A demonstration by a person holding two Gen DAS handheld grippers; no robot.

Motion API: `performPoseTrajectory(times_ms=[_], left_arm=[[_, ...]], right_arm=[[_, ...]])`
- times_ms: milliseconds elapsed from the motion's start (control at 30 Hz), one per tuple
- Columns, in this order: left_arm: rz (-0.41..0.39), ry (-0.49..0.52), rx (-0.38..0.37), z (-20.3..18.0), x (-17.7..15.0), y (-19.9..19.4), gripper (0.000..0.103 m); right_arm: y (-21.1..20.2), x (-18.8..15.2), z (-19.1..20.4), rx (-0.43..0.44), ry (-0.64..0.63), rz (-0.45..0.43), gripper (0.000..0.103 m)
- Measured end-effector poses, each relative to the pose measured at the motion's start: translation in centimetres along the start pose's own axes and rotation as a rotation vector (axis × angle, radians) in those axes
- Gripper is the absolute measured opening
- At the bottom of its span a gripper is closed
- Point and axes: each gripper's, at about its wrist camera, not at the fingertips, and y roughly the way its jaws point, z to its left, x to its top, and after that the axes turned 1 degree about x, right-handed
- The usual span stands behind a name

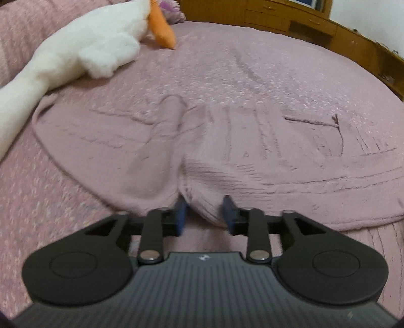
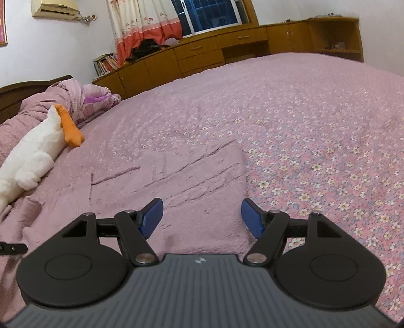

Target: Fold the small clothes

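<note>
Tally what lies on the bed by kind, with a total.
Pink garment: 1
White plush toy: 1
Bundled purple bedding by the headboard: 1
Total: 3

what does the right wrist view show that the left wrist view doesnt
Only the right wrist view: the window, flowered curtain, air conditioner, books and the open right gripper above the garment.

Only the left wrist view: the left gripper, its jaws apart around a bunched fold at the garment's near edge.

Both: the pink garment spread on the flowered bedspread, the white plush toy with its orange part, and the wooden cabinets.
</note>
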Motion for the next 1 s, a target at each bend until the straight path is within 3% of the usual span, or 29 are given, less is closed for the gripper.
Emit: performPoseTrajectory(times_ms=[100,200,433,567,733,767,800,833,867,1000], left_arm=[[-0.014,-0.052,-0.031,1.6,0.4,-0.9,0.045],[-0.038,-0.071,-0.031,2.1,1.4,-0.9,0.057],[-0.025,-0.022,-0.050,0.8,2.6,1.5,0.057],[-0.017,0.007,0.040,0.2,2.4,3.0,0.057],[-0.043,0.045,0.037,-0.5,2.2,3.5,0.056],[-0.051,0.051,0.019,-0.6,2.2,3.6,0.055],[-0.061,0.055,-0.003,-0.7,2.2,3.6,0.046],[-0.077,0.069,-0.019,-1.0,2.0,3.5,0.023],[-0.087,0.085,-0.024,-1.3,2.0,3.4,0.011],[-0.171,0.117,-0.052,-2.4,3.3,2.6,0.011]], right_arm=[[0.0,0.7,-0.3,0.014,0.021,0.002,0.075],[0.1,1.9,-0.8,0.020,0.030,-0.005,0.075],[3.8,4.3,-2.3,-0.062,0.033,-0.003,0.075],[6.5,4.0,-2.8,0.015,0.045,0.007,0.075],[8.1,3.5,-2.8,0.031,0.048,0.022,0.074],[8.1,3.5,-2.8,0.033,0.045,0.015,0.066],[8.1,3.4,-2.8,0.036,0.044,0.012,0.039],[8.1,3.3,-2.8,0.031,0.049,0.009,0.023],[8.0,3.3,-3.0,0.029,0.065,0.000,0.014],[7.1,3.5,-3.9,0.047,0.134,-0.082,0.010]])
